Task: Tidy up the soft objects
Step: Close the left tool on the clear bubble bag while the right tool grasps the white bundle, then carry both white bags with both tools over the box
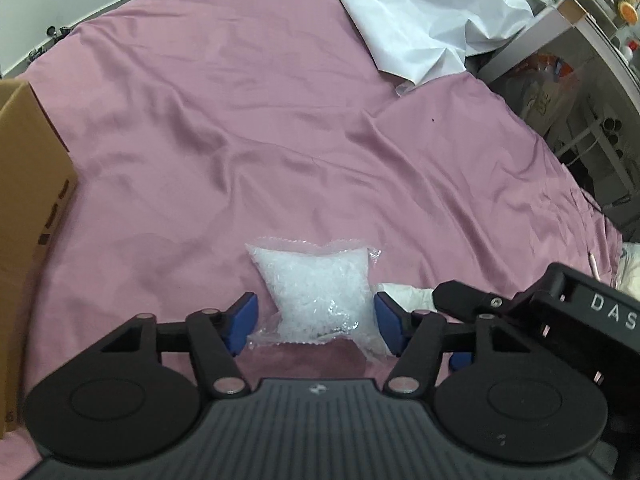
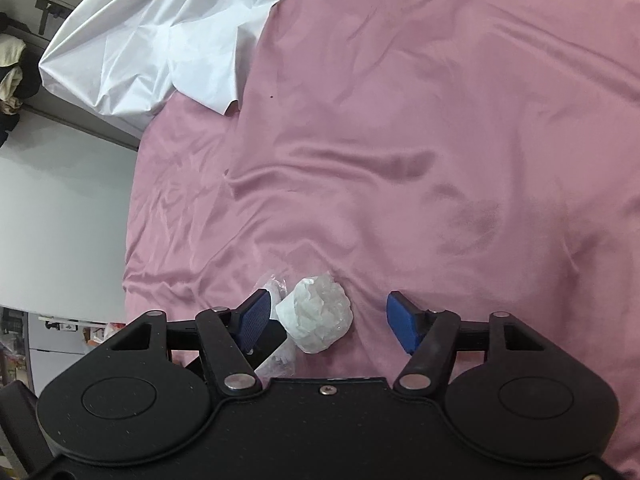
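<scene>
A bed in wrinkled mauve-pink satin sheet [image 1: 240,128] carries a clear bead-filled plastic pouch [image 1: 316,296], a crumpled white wad [image 2: 316,316], a crumpled white cloth [image 1: 424,12] at the far edge, and a brown cardboard box [image 1: 28,208] at the left edge.

A wrinkled pink sheet [image 1: 248,120] covers the whole work surface. A crumpled white cloth [image 1: 424,20] lies on its far edge, partly hanging off. A cardboard box [image 1: 28,184] stands on the sheet at the left. Beyond the sheet's right side are metal shelves [image 1: 592,80] holding cluttered items, too small to tell.
</scene>
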Demonstrator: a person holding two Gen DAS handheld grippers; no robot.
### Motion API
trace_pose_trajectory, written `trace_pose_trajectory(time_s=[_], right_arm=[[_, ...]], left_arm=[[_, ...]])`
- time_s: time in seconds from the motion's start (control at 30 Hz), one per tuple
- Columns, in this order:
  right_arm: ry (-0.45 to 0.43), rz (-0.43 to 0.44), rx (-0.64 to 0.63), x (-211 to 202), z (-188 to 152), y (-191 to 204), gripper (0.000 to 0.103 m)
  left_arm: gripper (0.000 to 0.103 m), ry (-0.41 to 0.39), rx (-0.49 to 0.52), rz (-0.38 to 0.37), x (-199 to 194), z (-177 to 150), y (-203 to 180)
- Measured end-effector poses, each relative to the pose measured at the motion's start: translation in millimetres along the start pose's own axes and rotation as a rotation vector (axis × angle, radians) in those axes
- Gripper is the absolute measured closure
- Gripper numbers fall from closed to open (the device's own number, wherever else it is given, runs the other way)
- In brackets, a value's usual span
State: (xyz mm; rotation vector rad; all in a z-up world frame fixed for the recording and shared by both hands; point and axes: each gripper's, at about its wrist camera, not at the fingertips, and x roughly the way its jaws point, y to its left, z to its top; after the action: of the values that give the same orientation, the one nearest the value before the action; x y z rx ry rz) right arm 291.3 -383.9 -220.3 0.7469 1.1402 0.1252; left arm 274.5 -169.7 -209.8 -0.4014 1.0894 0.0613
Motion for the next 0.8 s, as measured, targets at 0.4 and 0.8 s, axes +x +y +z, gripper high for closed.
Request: trace_pose_trajectory(time_s=[0.4, 0.8], right_arm=[[0.003, -0.037, -0.023, 18.6, 0.9, 6.7, 0.04], [-0.01, 0.047, -0.026, 7.7, -3.2, 12.9, 0.069]], left_arm=[[0.06, -0.009, -0.055, -0.006, -2.5, 7.9, 20.1], [0.061, -0.057, -0.071, -0.003, -37.0, 10.1, 42.5]])
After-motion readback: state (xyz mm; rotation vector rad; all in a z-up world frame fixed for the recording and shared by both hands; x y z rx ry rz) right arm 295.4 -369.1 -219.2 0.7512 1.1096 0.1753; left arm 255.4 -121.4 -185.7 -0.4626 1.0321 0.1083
